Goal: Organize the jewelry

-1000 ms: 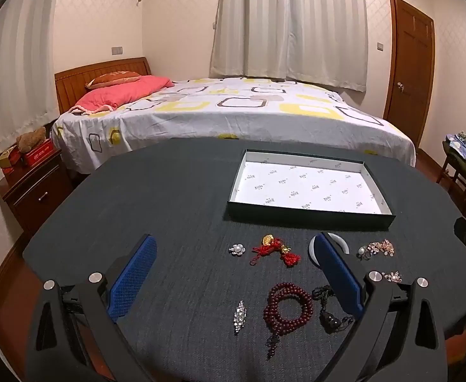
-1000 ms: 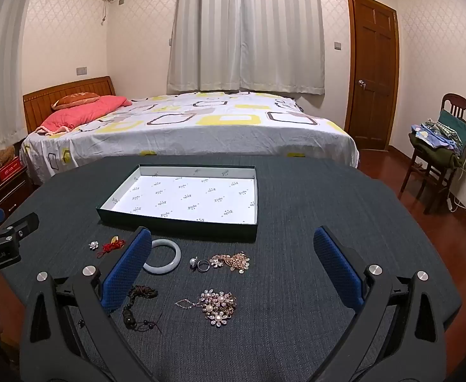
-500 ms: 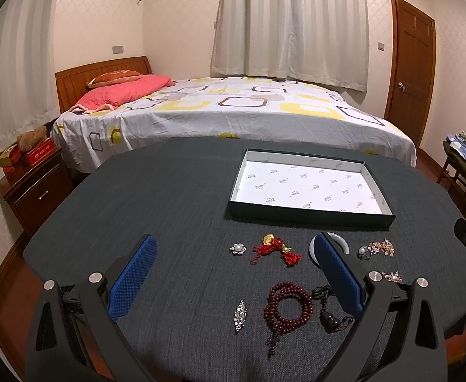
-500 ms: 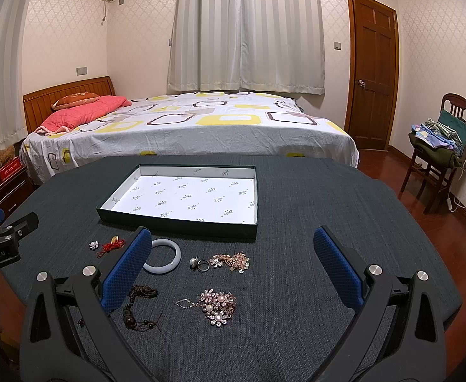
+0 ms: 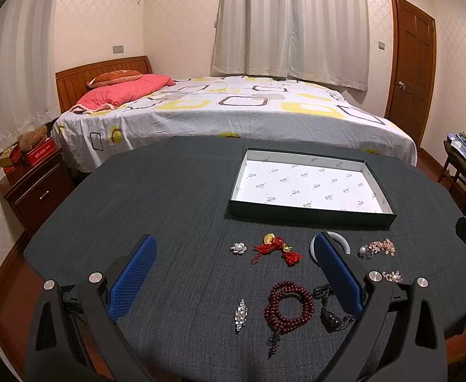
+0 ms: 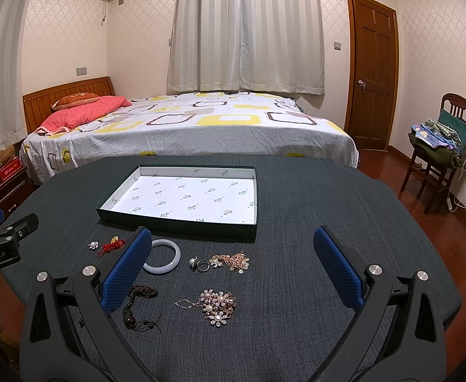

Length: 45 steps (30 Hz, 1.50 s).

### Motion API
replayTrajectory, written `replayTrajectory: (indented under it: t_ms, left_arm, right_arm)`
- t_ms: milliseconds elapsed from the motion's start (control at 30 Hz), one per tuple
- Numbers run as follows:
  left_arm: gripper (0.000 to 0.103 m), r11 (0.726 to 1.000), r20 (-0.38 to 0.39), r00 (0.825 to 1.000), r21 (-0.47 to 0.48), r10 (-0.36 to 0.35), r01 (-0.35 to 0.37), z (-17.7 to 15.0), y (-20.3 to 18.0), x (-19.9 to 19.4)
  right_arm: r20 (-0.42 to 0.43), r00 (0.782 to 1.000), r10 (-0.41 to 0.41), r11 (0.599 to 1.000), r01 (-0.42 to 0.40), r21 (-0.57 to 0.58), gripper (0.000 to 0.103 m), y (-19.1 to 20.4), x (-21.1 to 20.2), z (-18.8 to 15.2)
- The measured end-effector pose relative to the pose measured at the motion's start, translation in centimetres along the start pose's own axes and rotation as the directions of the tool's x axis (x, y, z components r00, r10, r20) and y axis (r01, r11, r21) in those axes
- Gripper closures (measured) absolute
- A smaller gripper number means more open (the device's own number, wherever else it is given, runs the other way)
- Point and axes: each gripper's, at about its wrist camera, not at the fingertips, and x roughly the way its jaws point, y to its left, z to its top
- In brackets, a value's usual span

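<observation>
Nine jewelry pieces (image 5: 288, 305) loose on table (image 5: 169, 197), one empty tray (image 5: 309, 215), both grippers' fingers (image 5: 132, 278) spread, holding nothing.

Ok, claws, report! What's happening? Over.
Left claw open, right claw open, both empty. Shallow green white-lined box empty; jewelry on table. Nothing blocking.

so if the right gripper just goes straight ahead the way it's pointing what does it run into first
Probably the green tray: its near wall lies ahead of the open right gripper. The pearl brooch sits lower, between the fingers, and may come first if the path dips. Depth is unclear.
</observation>
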Motion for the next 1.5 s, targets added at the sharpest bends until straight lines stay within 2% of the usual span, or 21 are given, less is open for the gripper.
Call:
replayTrajectory:
  t_ms: [1500]
  left_arm:
    - [0.007,1.0,-0.03,1.0,-0.015,-0.002,0.002,-0.51,0.55,0.58]
  right_arm:
    - [-0.014,1.0,0.003,1.0,-0.003,0.006,0.004,-0.04,0.64,0.1]
